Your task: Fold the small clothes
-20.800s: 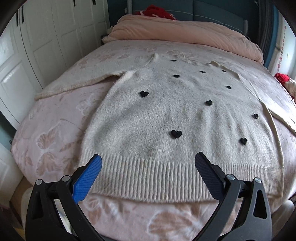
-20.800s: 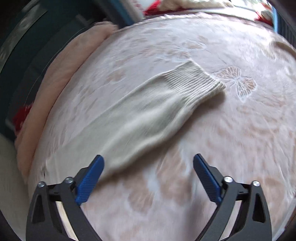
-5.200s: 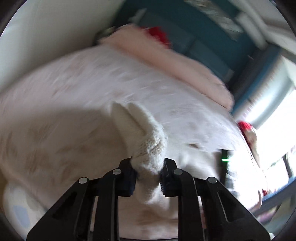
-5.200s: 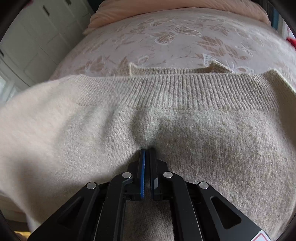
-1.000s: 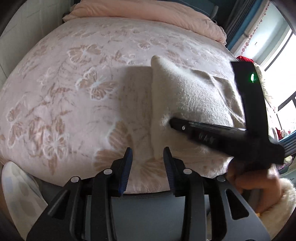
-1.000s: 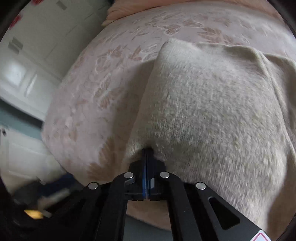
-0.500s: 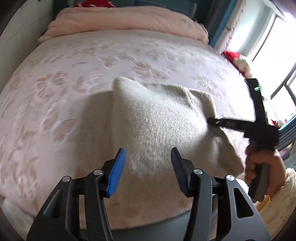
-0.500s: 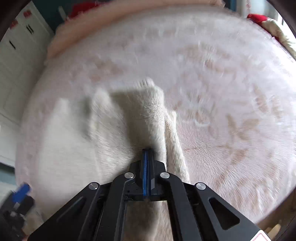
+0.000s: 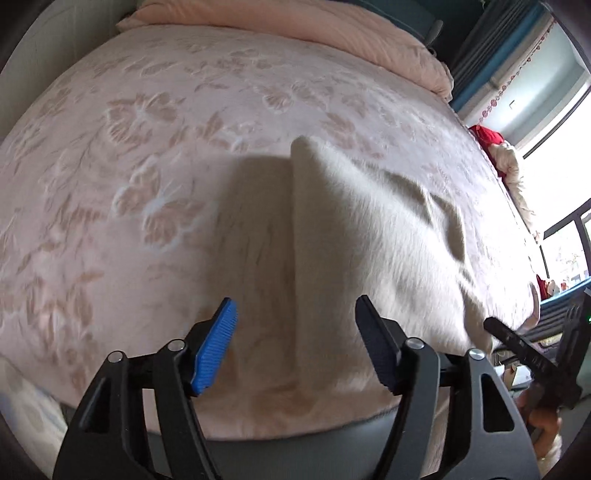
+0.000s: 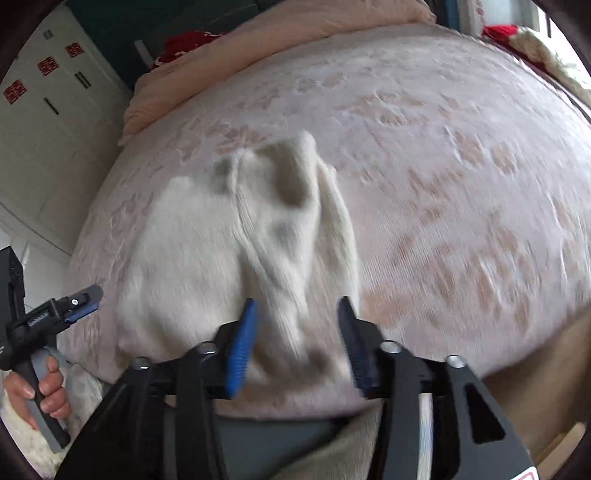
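1 sweater, cream, folded into a rough bundle, lies on the bed near the front edge, right of centre in the left wrist view. Its left fold edge stands up as a ridge and throws a shadow on the pink floral cover. In the right wrist view the sweater sits left of centre; 1 ribbed strip trails along its right side toward the front edge.

2 claws in view. Left claw is wide open, holding nothing, hovering at the front edge with the sweater's near end between its 2 fingers in the picture; contact cannot be told. Right claw is open, about half as wide, nothing clamped; the near tip of the sweater shows between its fingers, blurred.

1 peach quilt is bunched along the far side of the bed. 1 red item lies off the right edge. White wardrobe stands at left.
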`<act>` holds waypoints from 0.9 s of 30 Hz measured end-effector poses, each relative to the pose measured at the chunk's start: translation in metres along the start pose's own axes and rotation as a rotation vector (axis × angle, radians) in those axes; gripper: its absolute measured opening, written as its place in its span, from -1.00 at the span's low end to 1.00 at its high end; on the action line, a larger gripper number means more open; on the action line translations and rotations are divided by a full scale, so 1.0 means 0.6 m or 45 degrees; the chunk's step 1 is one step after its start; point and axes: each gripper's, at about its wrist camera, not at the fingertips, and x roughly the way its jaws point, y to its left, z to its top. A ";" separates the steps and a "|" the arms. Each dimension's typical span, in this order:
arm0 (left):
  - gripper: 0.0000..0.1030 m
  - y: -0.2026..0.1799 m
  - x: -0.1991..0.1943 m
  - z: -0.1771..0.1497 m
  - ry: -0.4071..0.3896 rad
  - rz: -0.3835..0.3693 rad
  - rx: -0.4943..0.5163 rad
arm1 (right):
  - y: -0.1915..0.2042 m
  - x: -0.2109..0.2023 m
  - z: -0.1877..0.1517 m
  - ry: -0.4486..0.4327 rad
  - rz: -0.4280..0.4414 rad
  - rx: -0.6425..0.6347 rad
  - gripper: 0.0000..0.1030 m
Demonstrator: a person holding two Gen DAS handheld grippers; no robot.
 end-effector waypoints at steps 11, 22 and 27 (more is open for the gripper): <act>0.79 -0.058 0.105 -0.025 0.144 -0.098 -0.033 | -0.062 0.100 -0.013 0.110 0.329 0.388 0.52; 0.82 -0.086 0.149 -0.019 0.168 -0.080 0.022 | -0.020 0.141 -0.001 0.059 0.268 0.349 0.79; 0.38 -0.107 0.123 -0.011 0.155 -0.051 0.095 | -0.022 0.120 0.002 0.052 0.333 0.389 -0.14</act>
